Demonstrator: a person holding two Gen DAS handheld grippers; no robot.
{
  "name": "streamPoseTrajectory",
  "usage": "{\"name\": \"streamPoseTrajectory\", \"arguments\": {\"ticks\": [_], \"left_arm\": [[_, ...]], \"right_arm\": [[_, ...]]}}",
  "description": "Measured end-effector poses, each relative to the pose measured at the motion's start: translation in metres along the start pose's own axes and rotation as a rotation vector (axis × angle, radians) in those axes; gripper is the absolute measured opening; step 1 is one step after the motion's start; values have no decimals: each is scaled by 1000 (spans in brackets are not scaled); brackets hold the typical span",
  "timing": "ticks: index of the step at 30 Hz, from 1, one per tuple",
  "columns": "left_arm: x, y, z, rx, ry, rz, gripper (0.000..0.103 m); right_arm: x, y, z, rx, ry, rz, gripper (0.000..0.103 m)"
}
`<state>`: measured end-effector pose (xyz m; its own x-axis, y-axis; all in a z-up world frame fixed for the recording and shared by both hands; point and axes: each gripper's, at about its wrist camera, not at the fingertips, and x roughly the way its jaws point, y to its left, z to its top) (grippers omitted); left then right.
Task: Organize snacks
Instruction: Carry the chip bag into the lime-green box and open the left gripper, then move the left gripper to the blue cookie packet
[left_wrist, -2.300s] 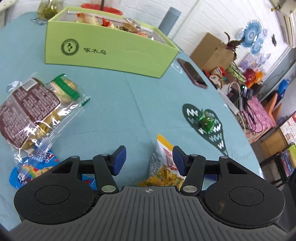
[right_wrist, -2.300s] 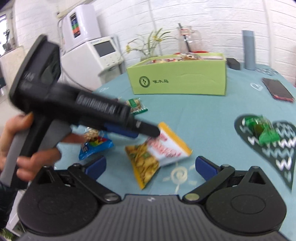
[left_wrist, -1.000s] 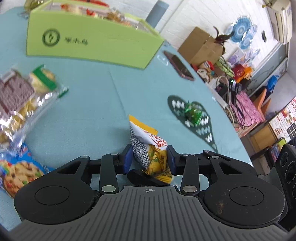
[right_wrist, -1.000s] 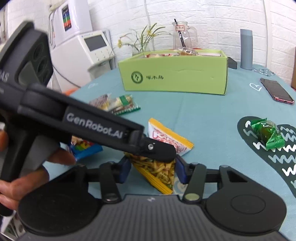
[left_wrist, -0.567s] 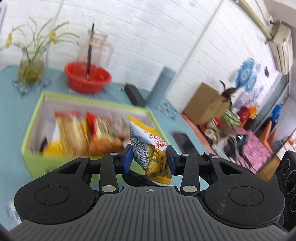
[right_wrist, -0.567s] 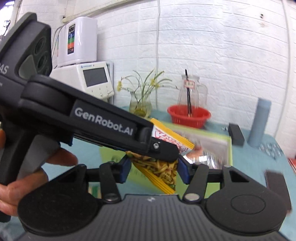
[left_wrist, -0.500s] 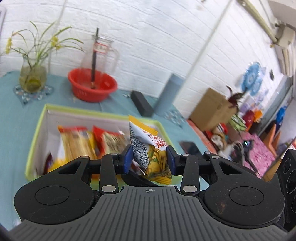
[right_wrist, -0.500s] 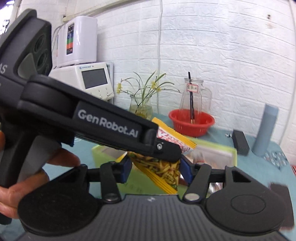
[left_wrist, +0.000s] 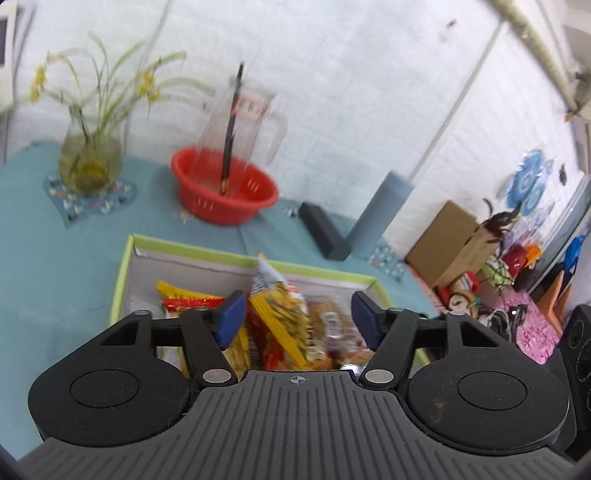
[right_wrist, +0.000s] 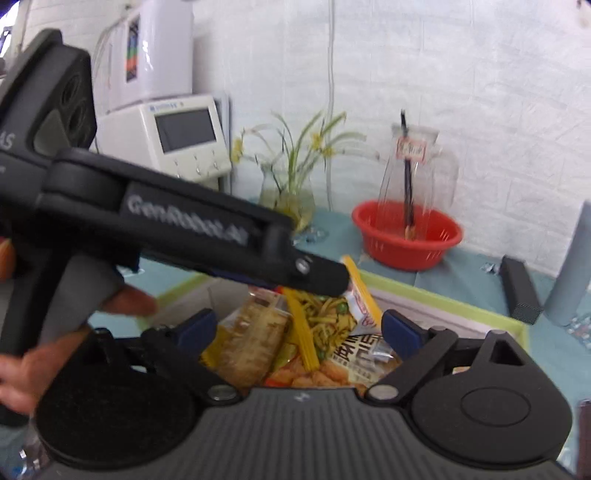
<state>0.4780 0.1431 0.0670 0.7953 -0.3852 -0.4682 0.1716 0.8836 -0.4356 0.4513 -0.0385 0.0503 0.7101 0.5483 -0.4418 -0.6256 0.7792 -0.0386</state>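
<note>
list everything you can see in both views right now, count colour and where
box: 1, green outside, white inside, on the table, below both grippers
chip bag: 1, yellow and white, in the box between the left gripper's open fingers
other snacks: several, yellow, red, brown, in the box
table: 1, teal cloth
basket: 1, red, behind the box
pitcher: 1, clear, standing in the basket
vase: 1, glass with yellow flowers, far left on a mat
tube: 1, grey-blue, upright, right of the basket
block: 1, black, beside the tube
machines: 2, white, by the wall
carton: 1, brown, beyond the table
left gripper: open
right gripper: open
hand: holds the left gripper
</note>
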Motion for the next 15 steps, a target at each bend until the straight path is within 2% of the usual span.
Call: {"name": "streamPoseTrajectory", "arguments": {"ticks": [2,5,6,8,10,12,15], "left_arm": [[-35,-11,-10,13,-36,20,61],[-77,-16,-37,7,-54,46,67],[-88,-17,-47,0,-48,54,71],[-111,-15,-74,-28,-36,87,71],[-129,-11,-101,-52,-17,116,71],[-143,-6,-123,-87,2,149,71],[-163,4,-155,-144,16,186,71]], "right_arm": [[-35,14,-11,-2,-37,-13,102],[-75,30,-35,68,-42,-25,102],[-83,35,-44,99,-29,-17,102],[-96,47,-59,152,25,-31,102],[-112,61,-76,207,43,-36,102],[-125,77,-93,217,62,-8,102],[-141,108,-120,182,104,103,102]]}}
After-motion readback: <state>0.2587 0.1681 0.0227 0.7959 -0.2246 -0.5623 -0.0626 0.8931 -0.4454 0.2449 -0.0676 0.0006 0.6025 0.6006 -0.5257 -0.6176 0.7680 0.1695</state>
